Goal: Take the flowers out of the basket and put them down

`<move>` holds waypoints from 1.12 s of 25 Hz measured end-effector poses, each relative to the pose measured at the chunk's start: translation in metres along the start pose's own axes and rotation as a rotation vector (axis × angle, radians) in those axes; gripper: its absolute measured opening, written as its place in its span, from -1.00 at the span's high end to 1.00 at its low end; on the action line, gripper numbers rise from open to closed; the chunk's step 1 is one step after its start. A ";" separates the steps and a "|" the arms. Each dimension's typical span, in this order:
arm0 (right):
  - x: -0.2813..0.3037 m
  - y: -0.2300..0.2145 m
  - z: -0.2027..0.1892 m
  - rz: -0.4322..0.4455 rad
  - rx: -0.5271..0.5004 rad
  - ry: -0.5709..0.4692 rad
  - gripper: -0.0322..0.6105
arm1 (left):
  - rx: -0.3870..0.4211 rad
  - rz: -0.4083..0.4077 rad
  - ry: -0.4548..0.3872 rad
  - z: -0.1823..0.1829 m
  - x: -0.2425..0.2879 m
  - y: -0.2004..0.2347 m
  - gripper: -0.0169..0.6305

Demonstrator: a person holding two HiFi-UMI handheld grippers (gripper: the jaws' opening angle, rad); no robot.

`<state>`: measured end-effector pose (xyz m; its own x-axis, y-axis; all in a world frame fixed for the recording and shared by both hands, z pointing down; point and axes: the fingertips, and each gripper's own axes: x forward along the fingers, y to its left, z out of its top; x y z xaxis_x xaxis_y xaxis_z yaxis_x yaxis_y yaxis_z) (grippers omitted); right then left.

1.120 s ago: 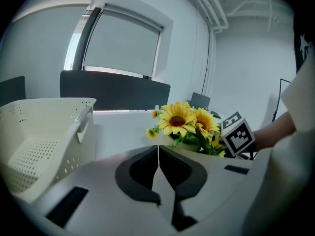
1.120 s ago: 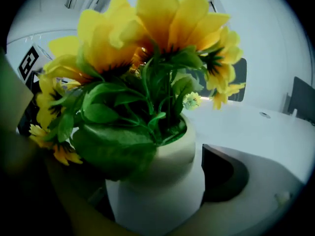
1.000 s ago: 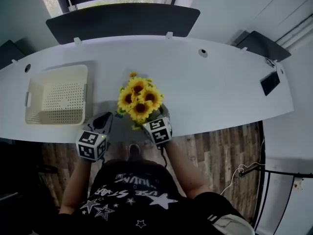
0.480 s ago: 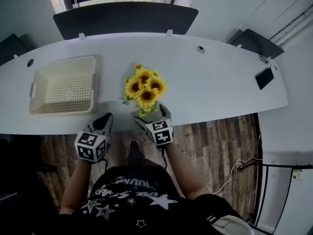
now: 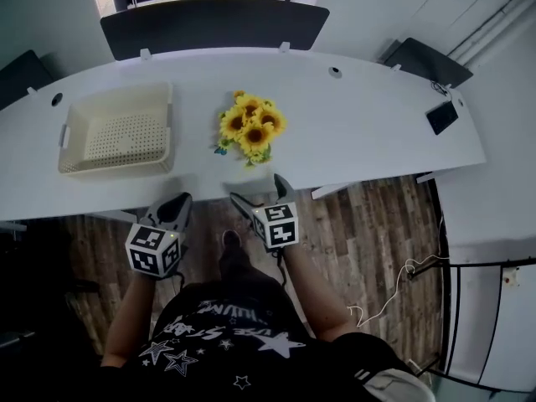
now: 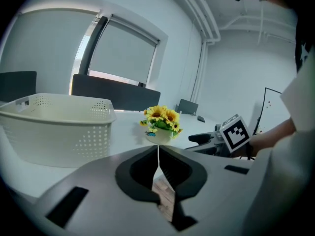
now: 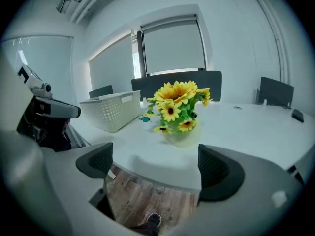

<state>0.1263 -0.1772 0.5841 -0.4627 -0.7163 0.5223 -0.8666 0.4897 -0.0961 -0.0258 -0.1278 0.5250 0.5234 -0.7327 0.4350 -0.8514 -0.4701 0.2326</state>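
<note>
While the flowers (image 5: 251, 129) stand upright in their small pale pot on the white table (image 5: 368, 136), outside the basket (image 5: 170, 129) and well apart from it, both tongs hang off the near edge of the table, over the wooden floor (image 5: 368, 241). The basket lies at about nine o'clock from the flowers, its perforated walls cream-coloured. The right gripper (image 5: 259, 190) sits at six o'clock from the flowers, near them but not touching; its jaws are spread wide with nothing between them but the table edge and floor beyond. The left gripper (image 5: 179, 201) is at about seven o'clock from the flowers, just beside the right one, its jaws pressed together on nothing. A dark panel (image 5: 213, 25) runs along the table's far edge at twelve o'clock, and a small dark device (image 5: 441, 117) lies near the table's end at about three o'clock
</note>
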 end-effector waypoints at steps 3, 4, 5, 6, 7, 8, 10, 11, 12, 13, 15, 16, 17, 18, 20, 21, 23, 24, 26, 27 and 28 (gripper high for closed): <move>-0.021 0.019 -0.001 0.008 0.012 -0.019 -0.75 | 0.003 -0.017 -0.004 -0.010 -0.016 -0.008 0.90; -0.028 0.025 -0.003 0.008 0.015 -0.021 -0.70 | 0.004 -0.023 -0.005 -0.013 -0.021 -0.011 0.90; -0.035 0.030 -0.006 0.008 0.017 -0.023 -0.65 | 0.006 -0.030 -0.007 -0.017 -0.025 -0.014 0.90; -0.043 0.035 -0.007 0.008 0.017 -0.026 -0.62 | 0.007 -0.038 -0.008 -0.019 -0.029 -0.018 0.90; -0.050 0.039 -0.009 0.010 0.017 -0.031 -0.58 | 0.009 -0.045 -0.009 -0.022 -0.033 -0.022 0.90; -0.057 0.044 -0.010 0.011 0.016 -0.035 -0.54 | 0.010 -0.053 -0.010 -0.025 -0.037 -0.025 0.90; -0.072 0.052 -0.011 -0.004 0.015 -0.051 -0.37 | 0.013 -0.071 -0.012 -0.030 -0.044 -0.033 0.90; -0.079 0.053 -0.011 -0.025 0.015 -0.067 -0.22 | 0.015 -0.080 -0.015 -0.031 -0.048 -0.037 0.90; -0.087 0.054 -0.010 -0.052 0.014 -0.088 -0.06 | 0.018 -0.090 -0.019 -0.032 -0.051 -0.040 0.90; -0.094 0.055 -0.009 -0.078 0.014 -0.109 0.09 | 0.019 -0.100 -0.025 -0.032 -0.054 -0.044 0.90; -0.109 0.057 -0.006 -0.112 0.017 -0.144 0.27 | 0.020 -0.119 -0.039 -0.032 -0.060 -0.052 0.90; -0.115 0.059 -0.005 -0.121 0.023 -0.159 0.31 | 0.019 -0.126 -0.044 -0.032 -0.064 -0.056 0.90; -0.122 0.061 -0.004 -0.131 0.028 -0.172 0.37 | 0.016 -0.130 -0.048 -0.033 -0.067 -0.059 0.90; -0.128 0.061 -0.003 -0.144 0.030 -0.182 0.46 | 0.013 -0.133 -0.051 -0.034 -0.069 -0.061 0.90; -0.138 0.059 -0.003 -0.168 0.025 -0.201 0.65 | 0.006 -0.132 -0.056 -0.036 -0.073 -0.066 0.90; -0.142 0.057 -0.002 -0.176 0.021 -0.210 0.73 | 0.005 -0.129 -0.060 -0.036 -0.075 -0.069 0.90; -0.146 0.054 -0.001 -0.184 0.021 -0.219 0.83 | 0.003 -0.119 -0.069 -0.036 -0.078 -0.072 0.90; -0.148 0.052 -0.001 -0.181 0.027 -0.220 0.88 | 0.001 -0.111 -0.074 -0.036 -0.080 -0.073 0.90; -0.151 0.050 0.001 -0.161 0.040 -0.228 0.89 | -0.004 -0.089 -0.085 -0.034 -0.082 -0.077 0.90; -0.154 0.049 0.002 -0.149 0.041 -0.233 0.89 | -0.006 -0.077 -0.089 -0.033 -0.083 -0.081 0.90; -0.157 0.048 0.003 -0.136 0.040 -0.237 0.89 | -0.007 -0.065 -0.093 -0.032 -0.084 -0.085 0.90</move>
<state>0.1565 -0.0427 0.4952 -0.3688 -0.8728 0.3198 -0.9281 0.3649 -0.0745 0.0014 -0.0105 0.4969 0.5783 -0.7434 0.3360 -0.8155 -0.5150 0.2642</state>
